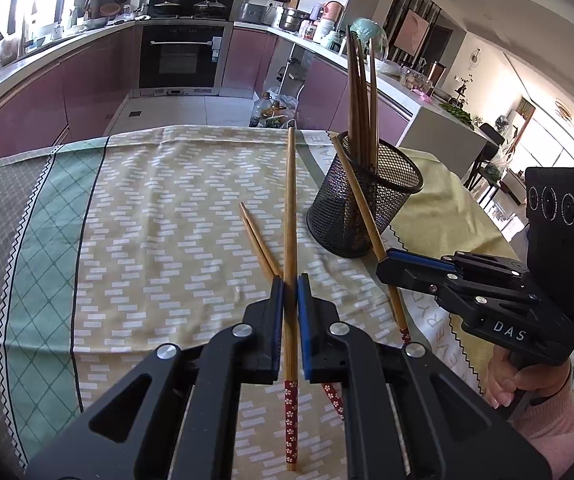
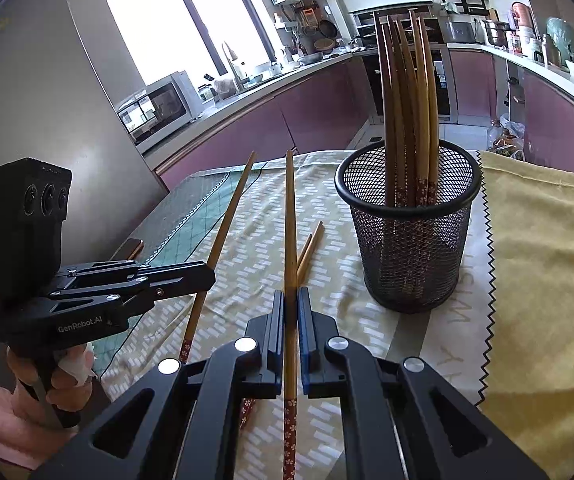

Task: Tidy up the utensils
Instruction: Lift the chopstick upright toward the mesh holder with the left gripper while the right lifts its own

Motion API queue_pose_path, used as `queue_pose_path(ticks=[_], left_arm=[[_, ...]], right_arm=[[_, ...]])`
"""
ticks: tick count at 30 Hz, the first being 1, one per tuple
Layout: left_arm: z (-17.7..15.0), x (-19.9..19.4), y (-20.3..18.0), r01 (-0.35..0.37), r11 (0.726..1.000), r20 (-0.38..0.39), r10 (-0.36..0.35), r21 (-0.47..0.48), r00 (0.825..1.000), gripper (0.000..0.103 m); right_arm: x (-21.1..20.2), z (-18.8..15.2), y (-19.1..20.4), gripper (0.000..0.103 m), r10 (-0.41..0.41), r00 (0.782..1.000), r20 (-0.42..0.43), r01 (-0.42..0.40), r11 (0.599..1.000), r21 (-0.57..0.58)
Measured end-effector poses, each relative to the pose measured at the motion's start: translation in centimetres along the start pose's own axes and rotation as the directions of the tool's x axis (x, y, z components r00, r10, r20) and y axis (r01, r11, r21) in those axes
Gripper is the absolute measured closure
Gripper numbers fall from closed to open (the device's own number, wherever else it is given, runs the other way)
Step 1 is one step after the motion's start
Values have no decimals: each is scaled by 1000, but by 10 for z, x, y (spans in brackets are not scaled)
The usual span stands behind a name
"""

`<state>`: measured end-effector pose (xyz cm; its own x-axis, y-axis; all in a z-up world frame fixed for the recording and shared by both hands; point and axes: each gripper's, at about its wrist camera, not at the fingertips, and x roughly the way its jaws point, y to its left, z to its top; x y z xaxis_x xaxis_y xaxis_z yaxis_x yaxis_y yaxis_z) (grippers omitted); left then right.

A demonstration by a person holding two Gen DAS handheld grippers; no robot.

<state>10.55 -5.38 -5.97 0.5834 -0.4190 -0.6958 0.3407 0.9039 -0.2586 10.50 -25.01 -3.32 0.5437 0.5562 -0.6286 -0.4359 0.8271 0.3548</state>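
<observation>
Left wrist view: left claw (image 1: 290, 282) is clamping one chopstick (image 1: 290, 200) mid-shaft, right claw (image 2: 291, 298) is pinching another (image 2: 290, 220), near the mesh cup (image 2: 409, 236) on the desk. They're probably light, stiff, slippery, so mid-shaft grips look sensible.

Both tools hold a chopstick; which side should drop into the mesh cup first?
Right, probably. The right tool grips its chopstick beside the mesh cup; the left tool sits farther away.
</observation>
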Motion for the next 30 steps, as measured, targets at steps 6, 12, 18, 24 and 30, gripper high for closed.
queue_pose_path(ticks=[6,12,18,24,30], left_arm=[[1,-5,-5,15,1000,7,-15,3,1000,95],[2,-8,-7,22,1000,13,-22,6,1000,95],[3,-9,-9,26,1000,18,-27,12,999,95],[3,-11,-11,32,999,24,-32,16,999,95],[4,-12,-12,37,999,29,-37,18,999,95]], right_arm=[[-4,1,-1,97,4,1000,14,-4,1000,0],[-7,1,-3,97,11,1000,23,-12,1000,7],[-9,3,-5,97,15,999,32,-15,1000,14],[-11,4,-4,97,14,999,41,-14,1000,17],[-11,5,-1,97,12,999,50,-13,1000,19]])
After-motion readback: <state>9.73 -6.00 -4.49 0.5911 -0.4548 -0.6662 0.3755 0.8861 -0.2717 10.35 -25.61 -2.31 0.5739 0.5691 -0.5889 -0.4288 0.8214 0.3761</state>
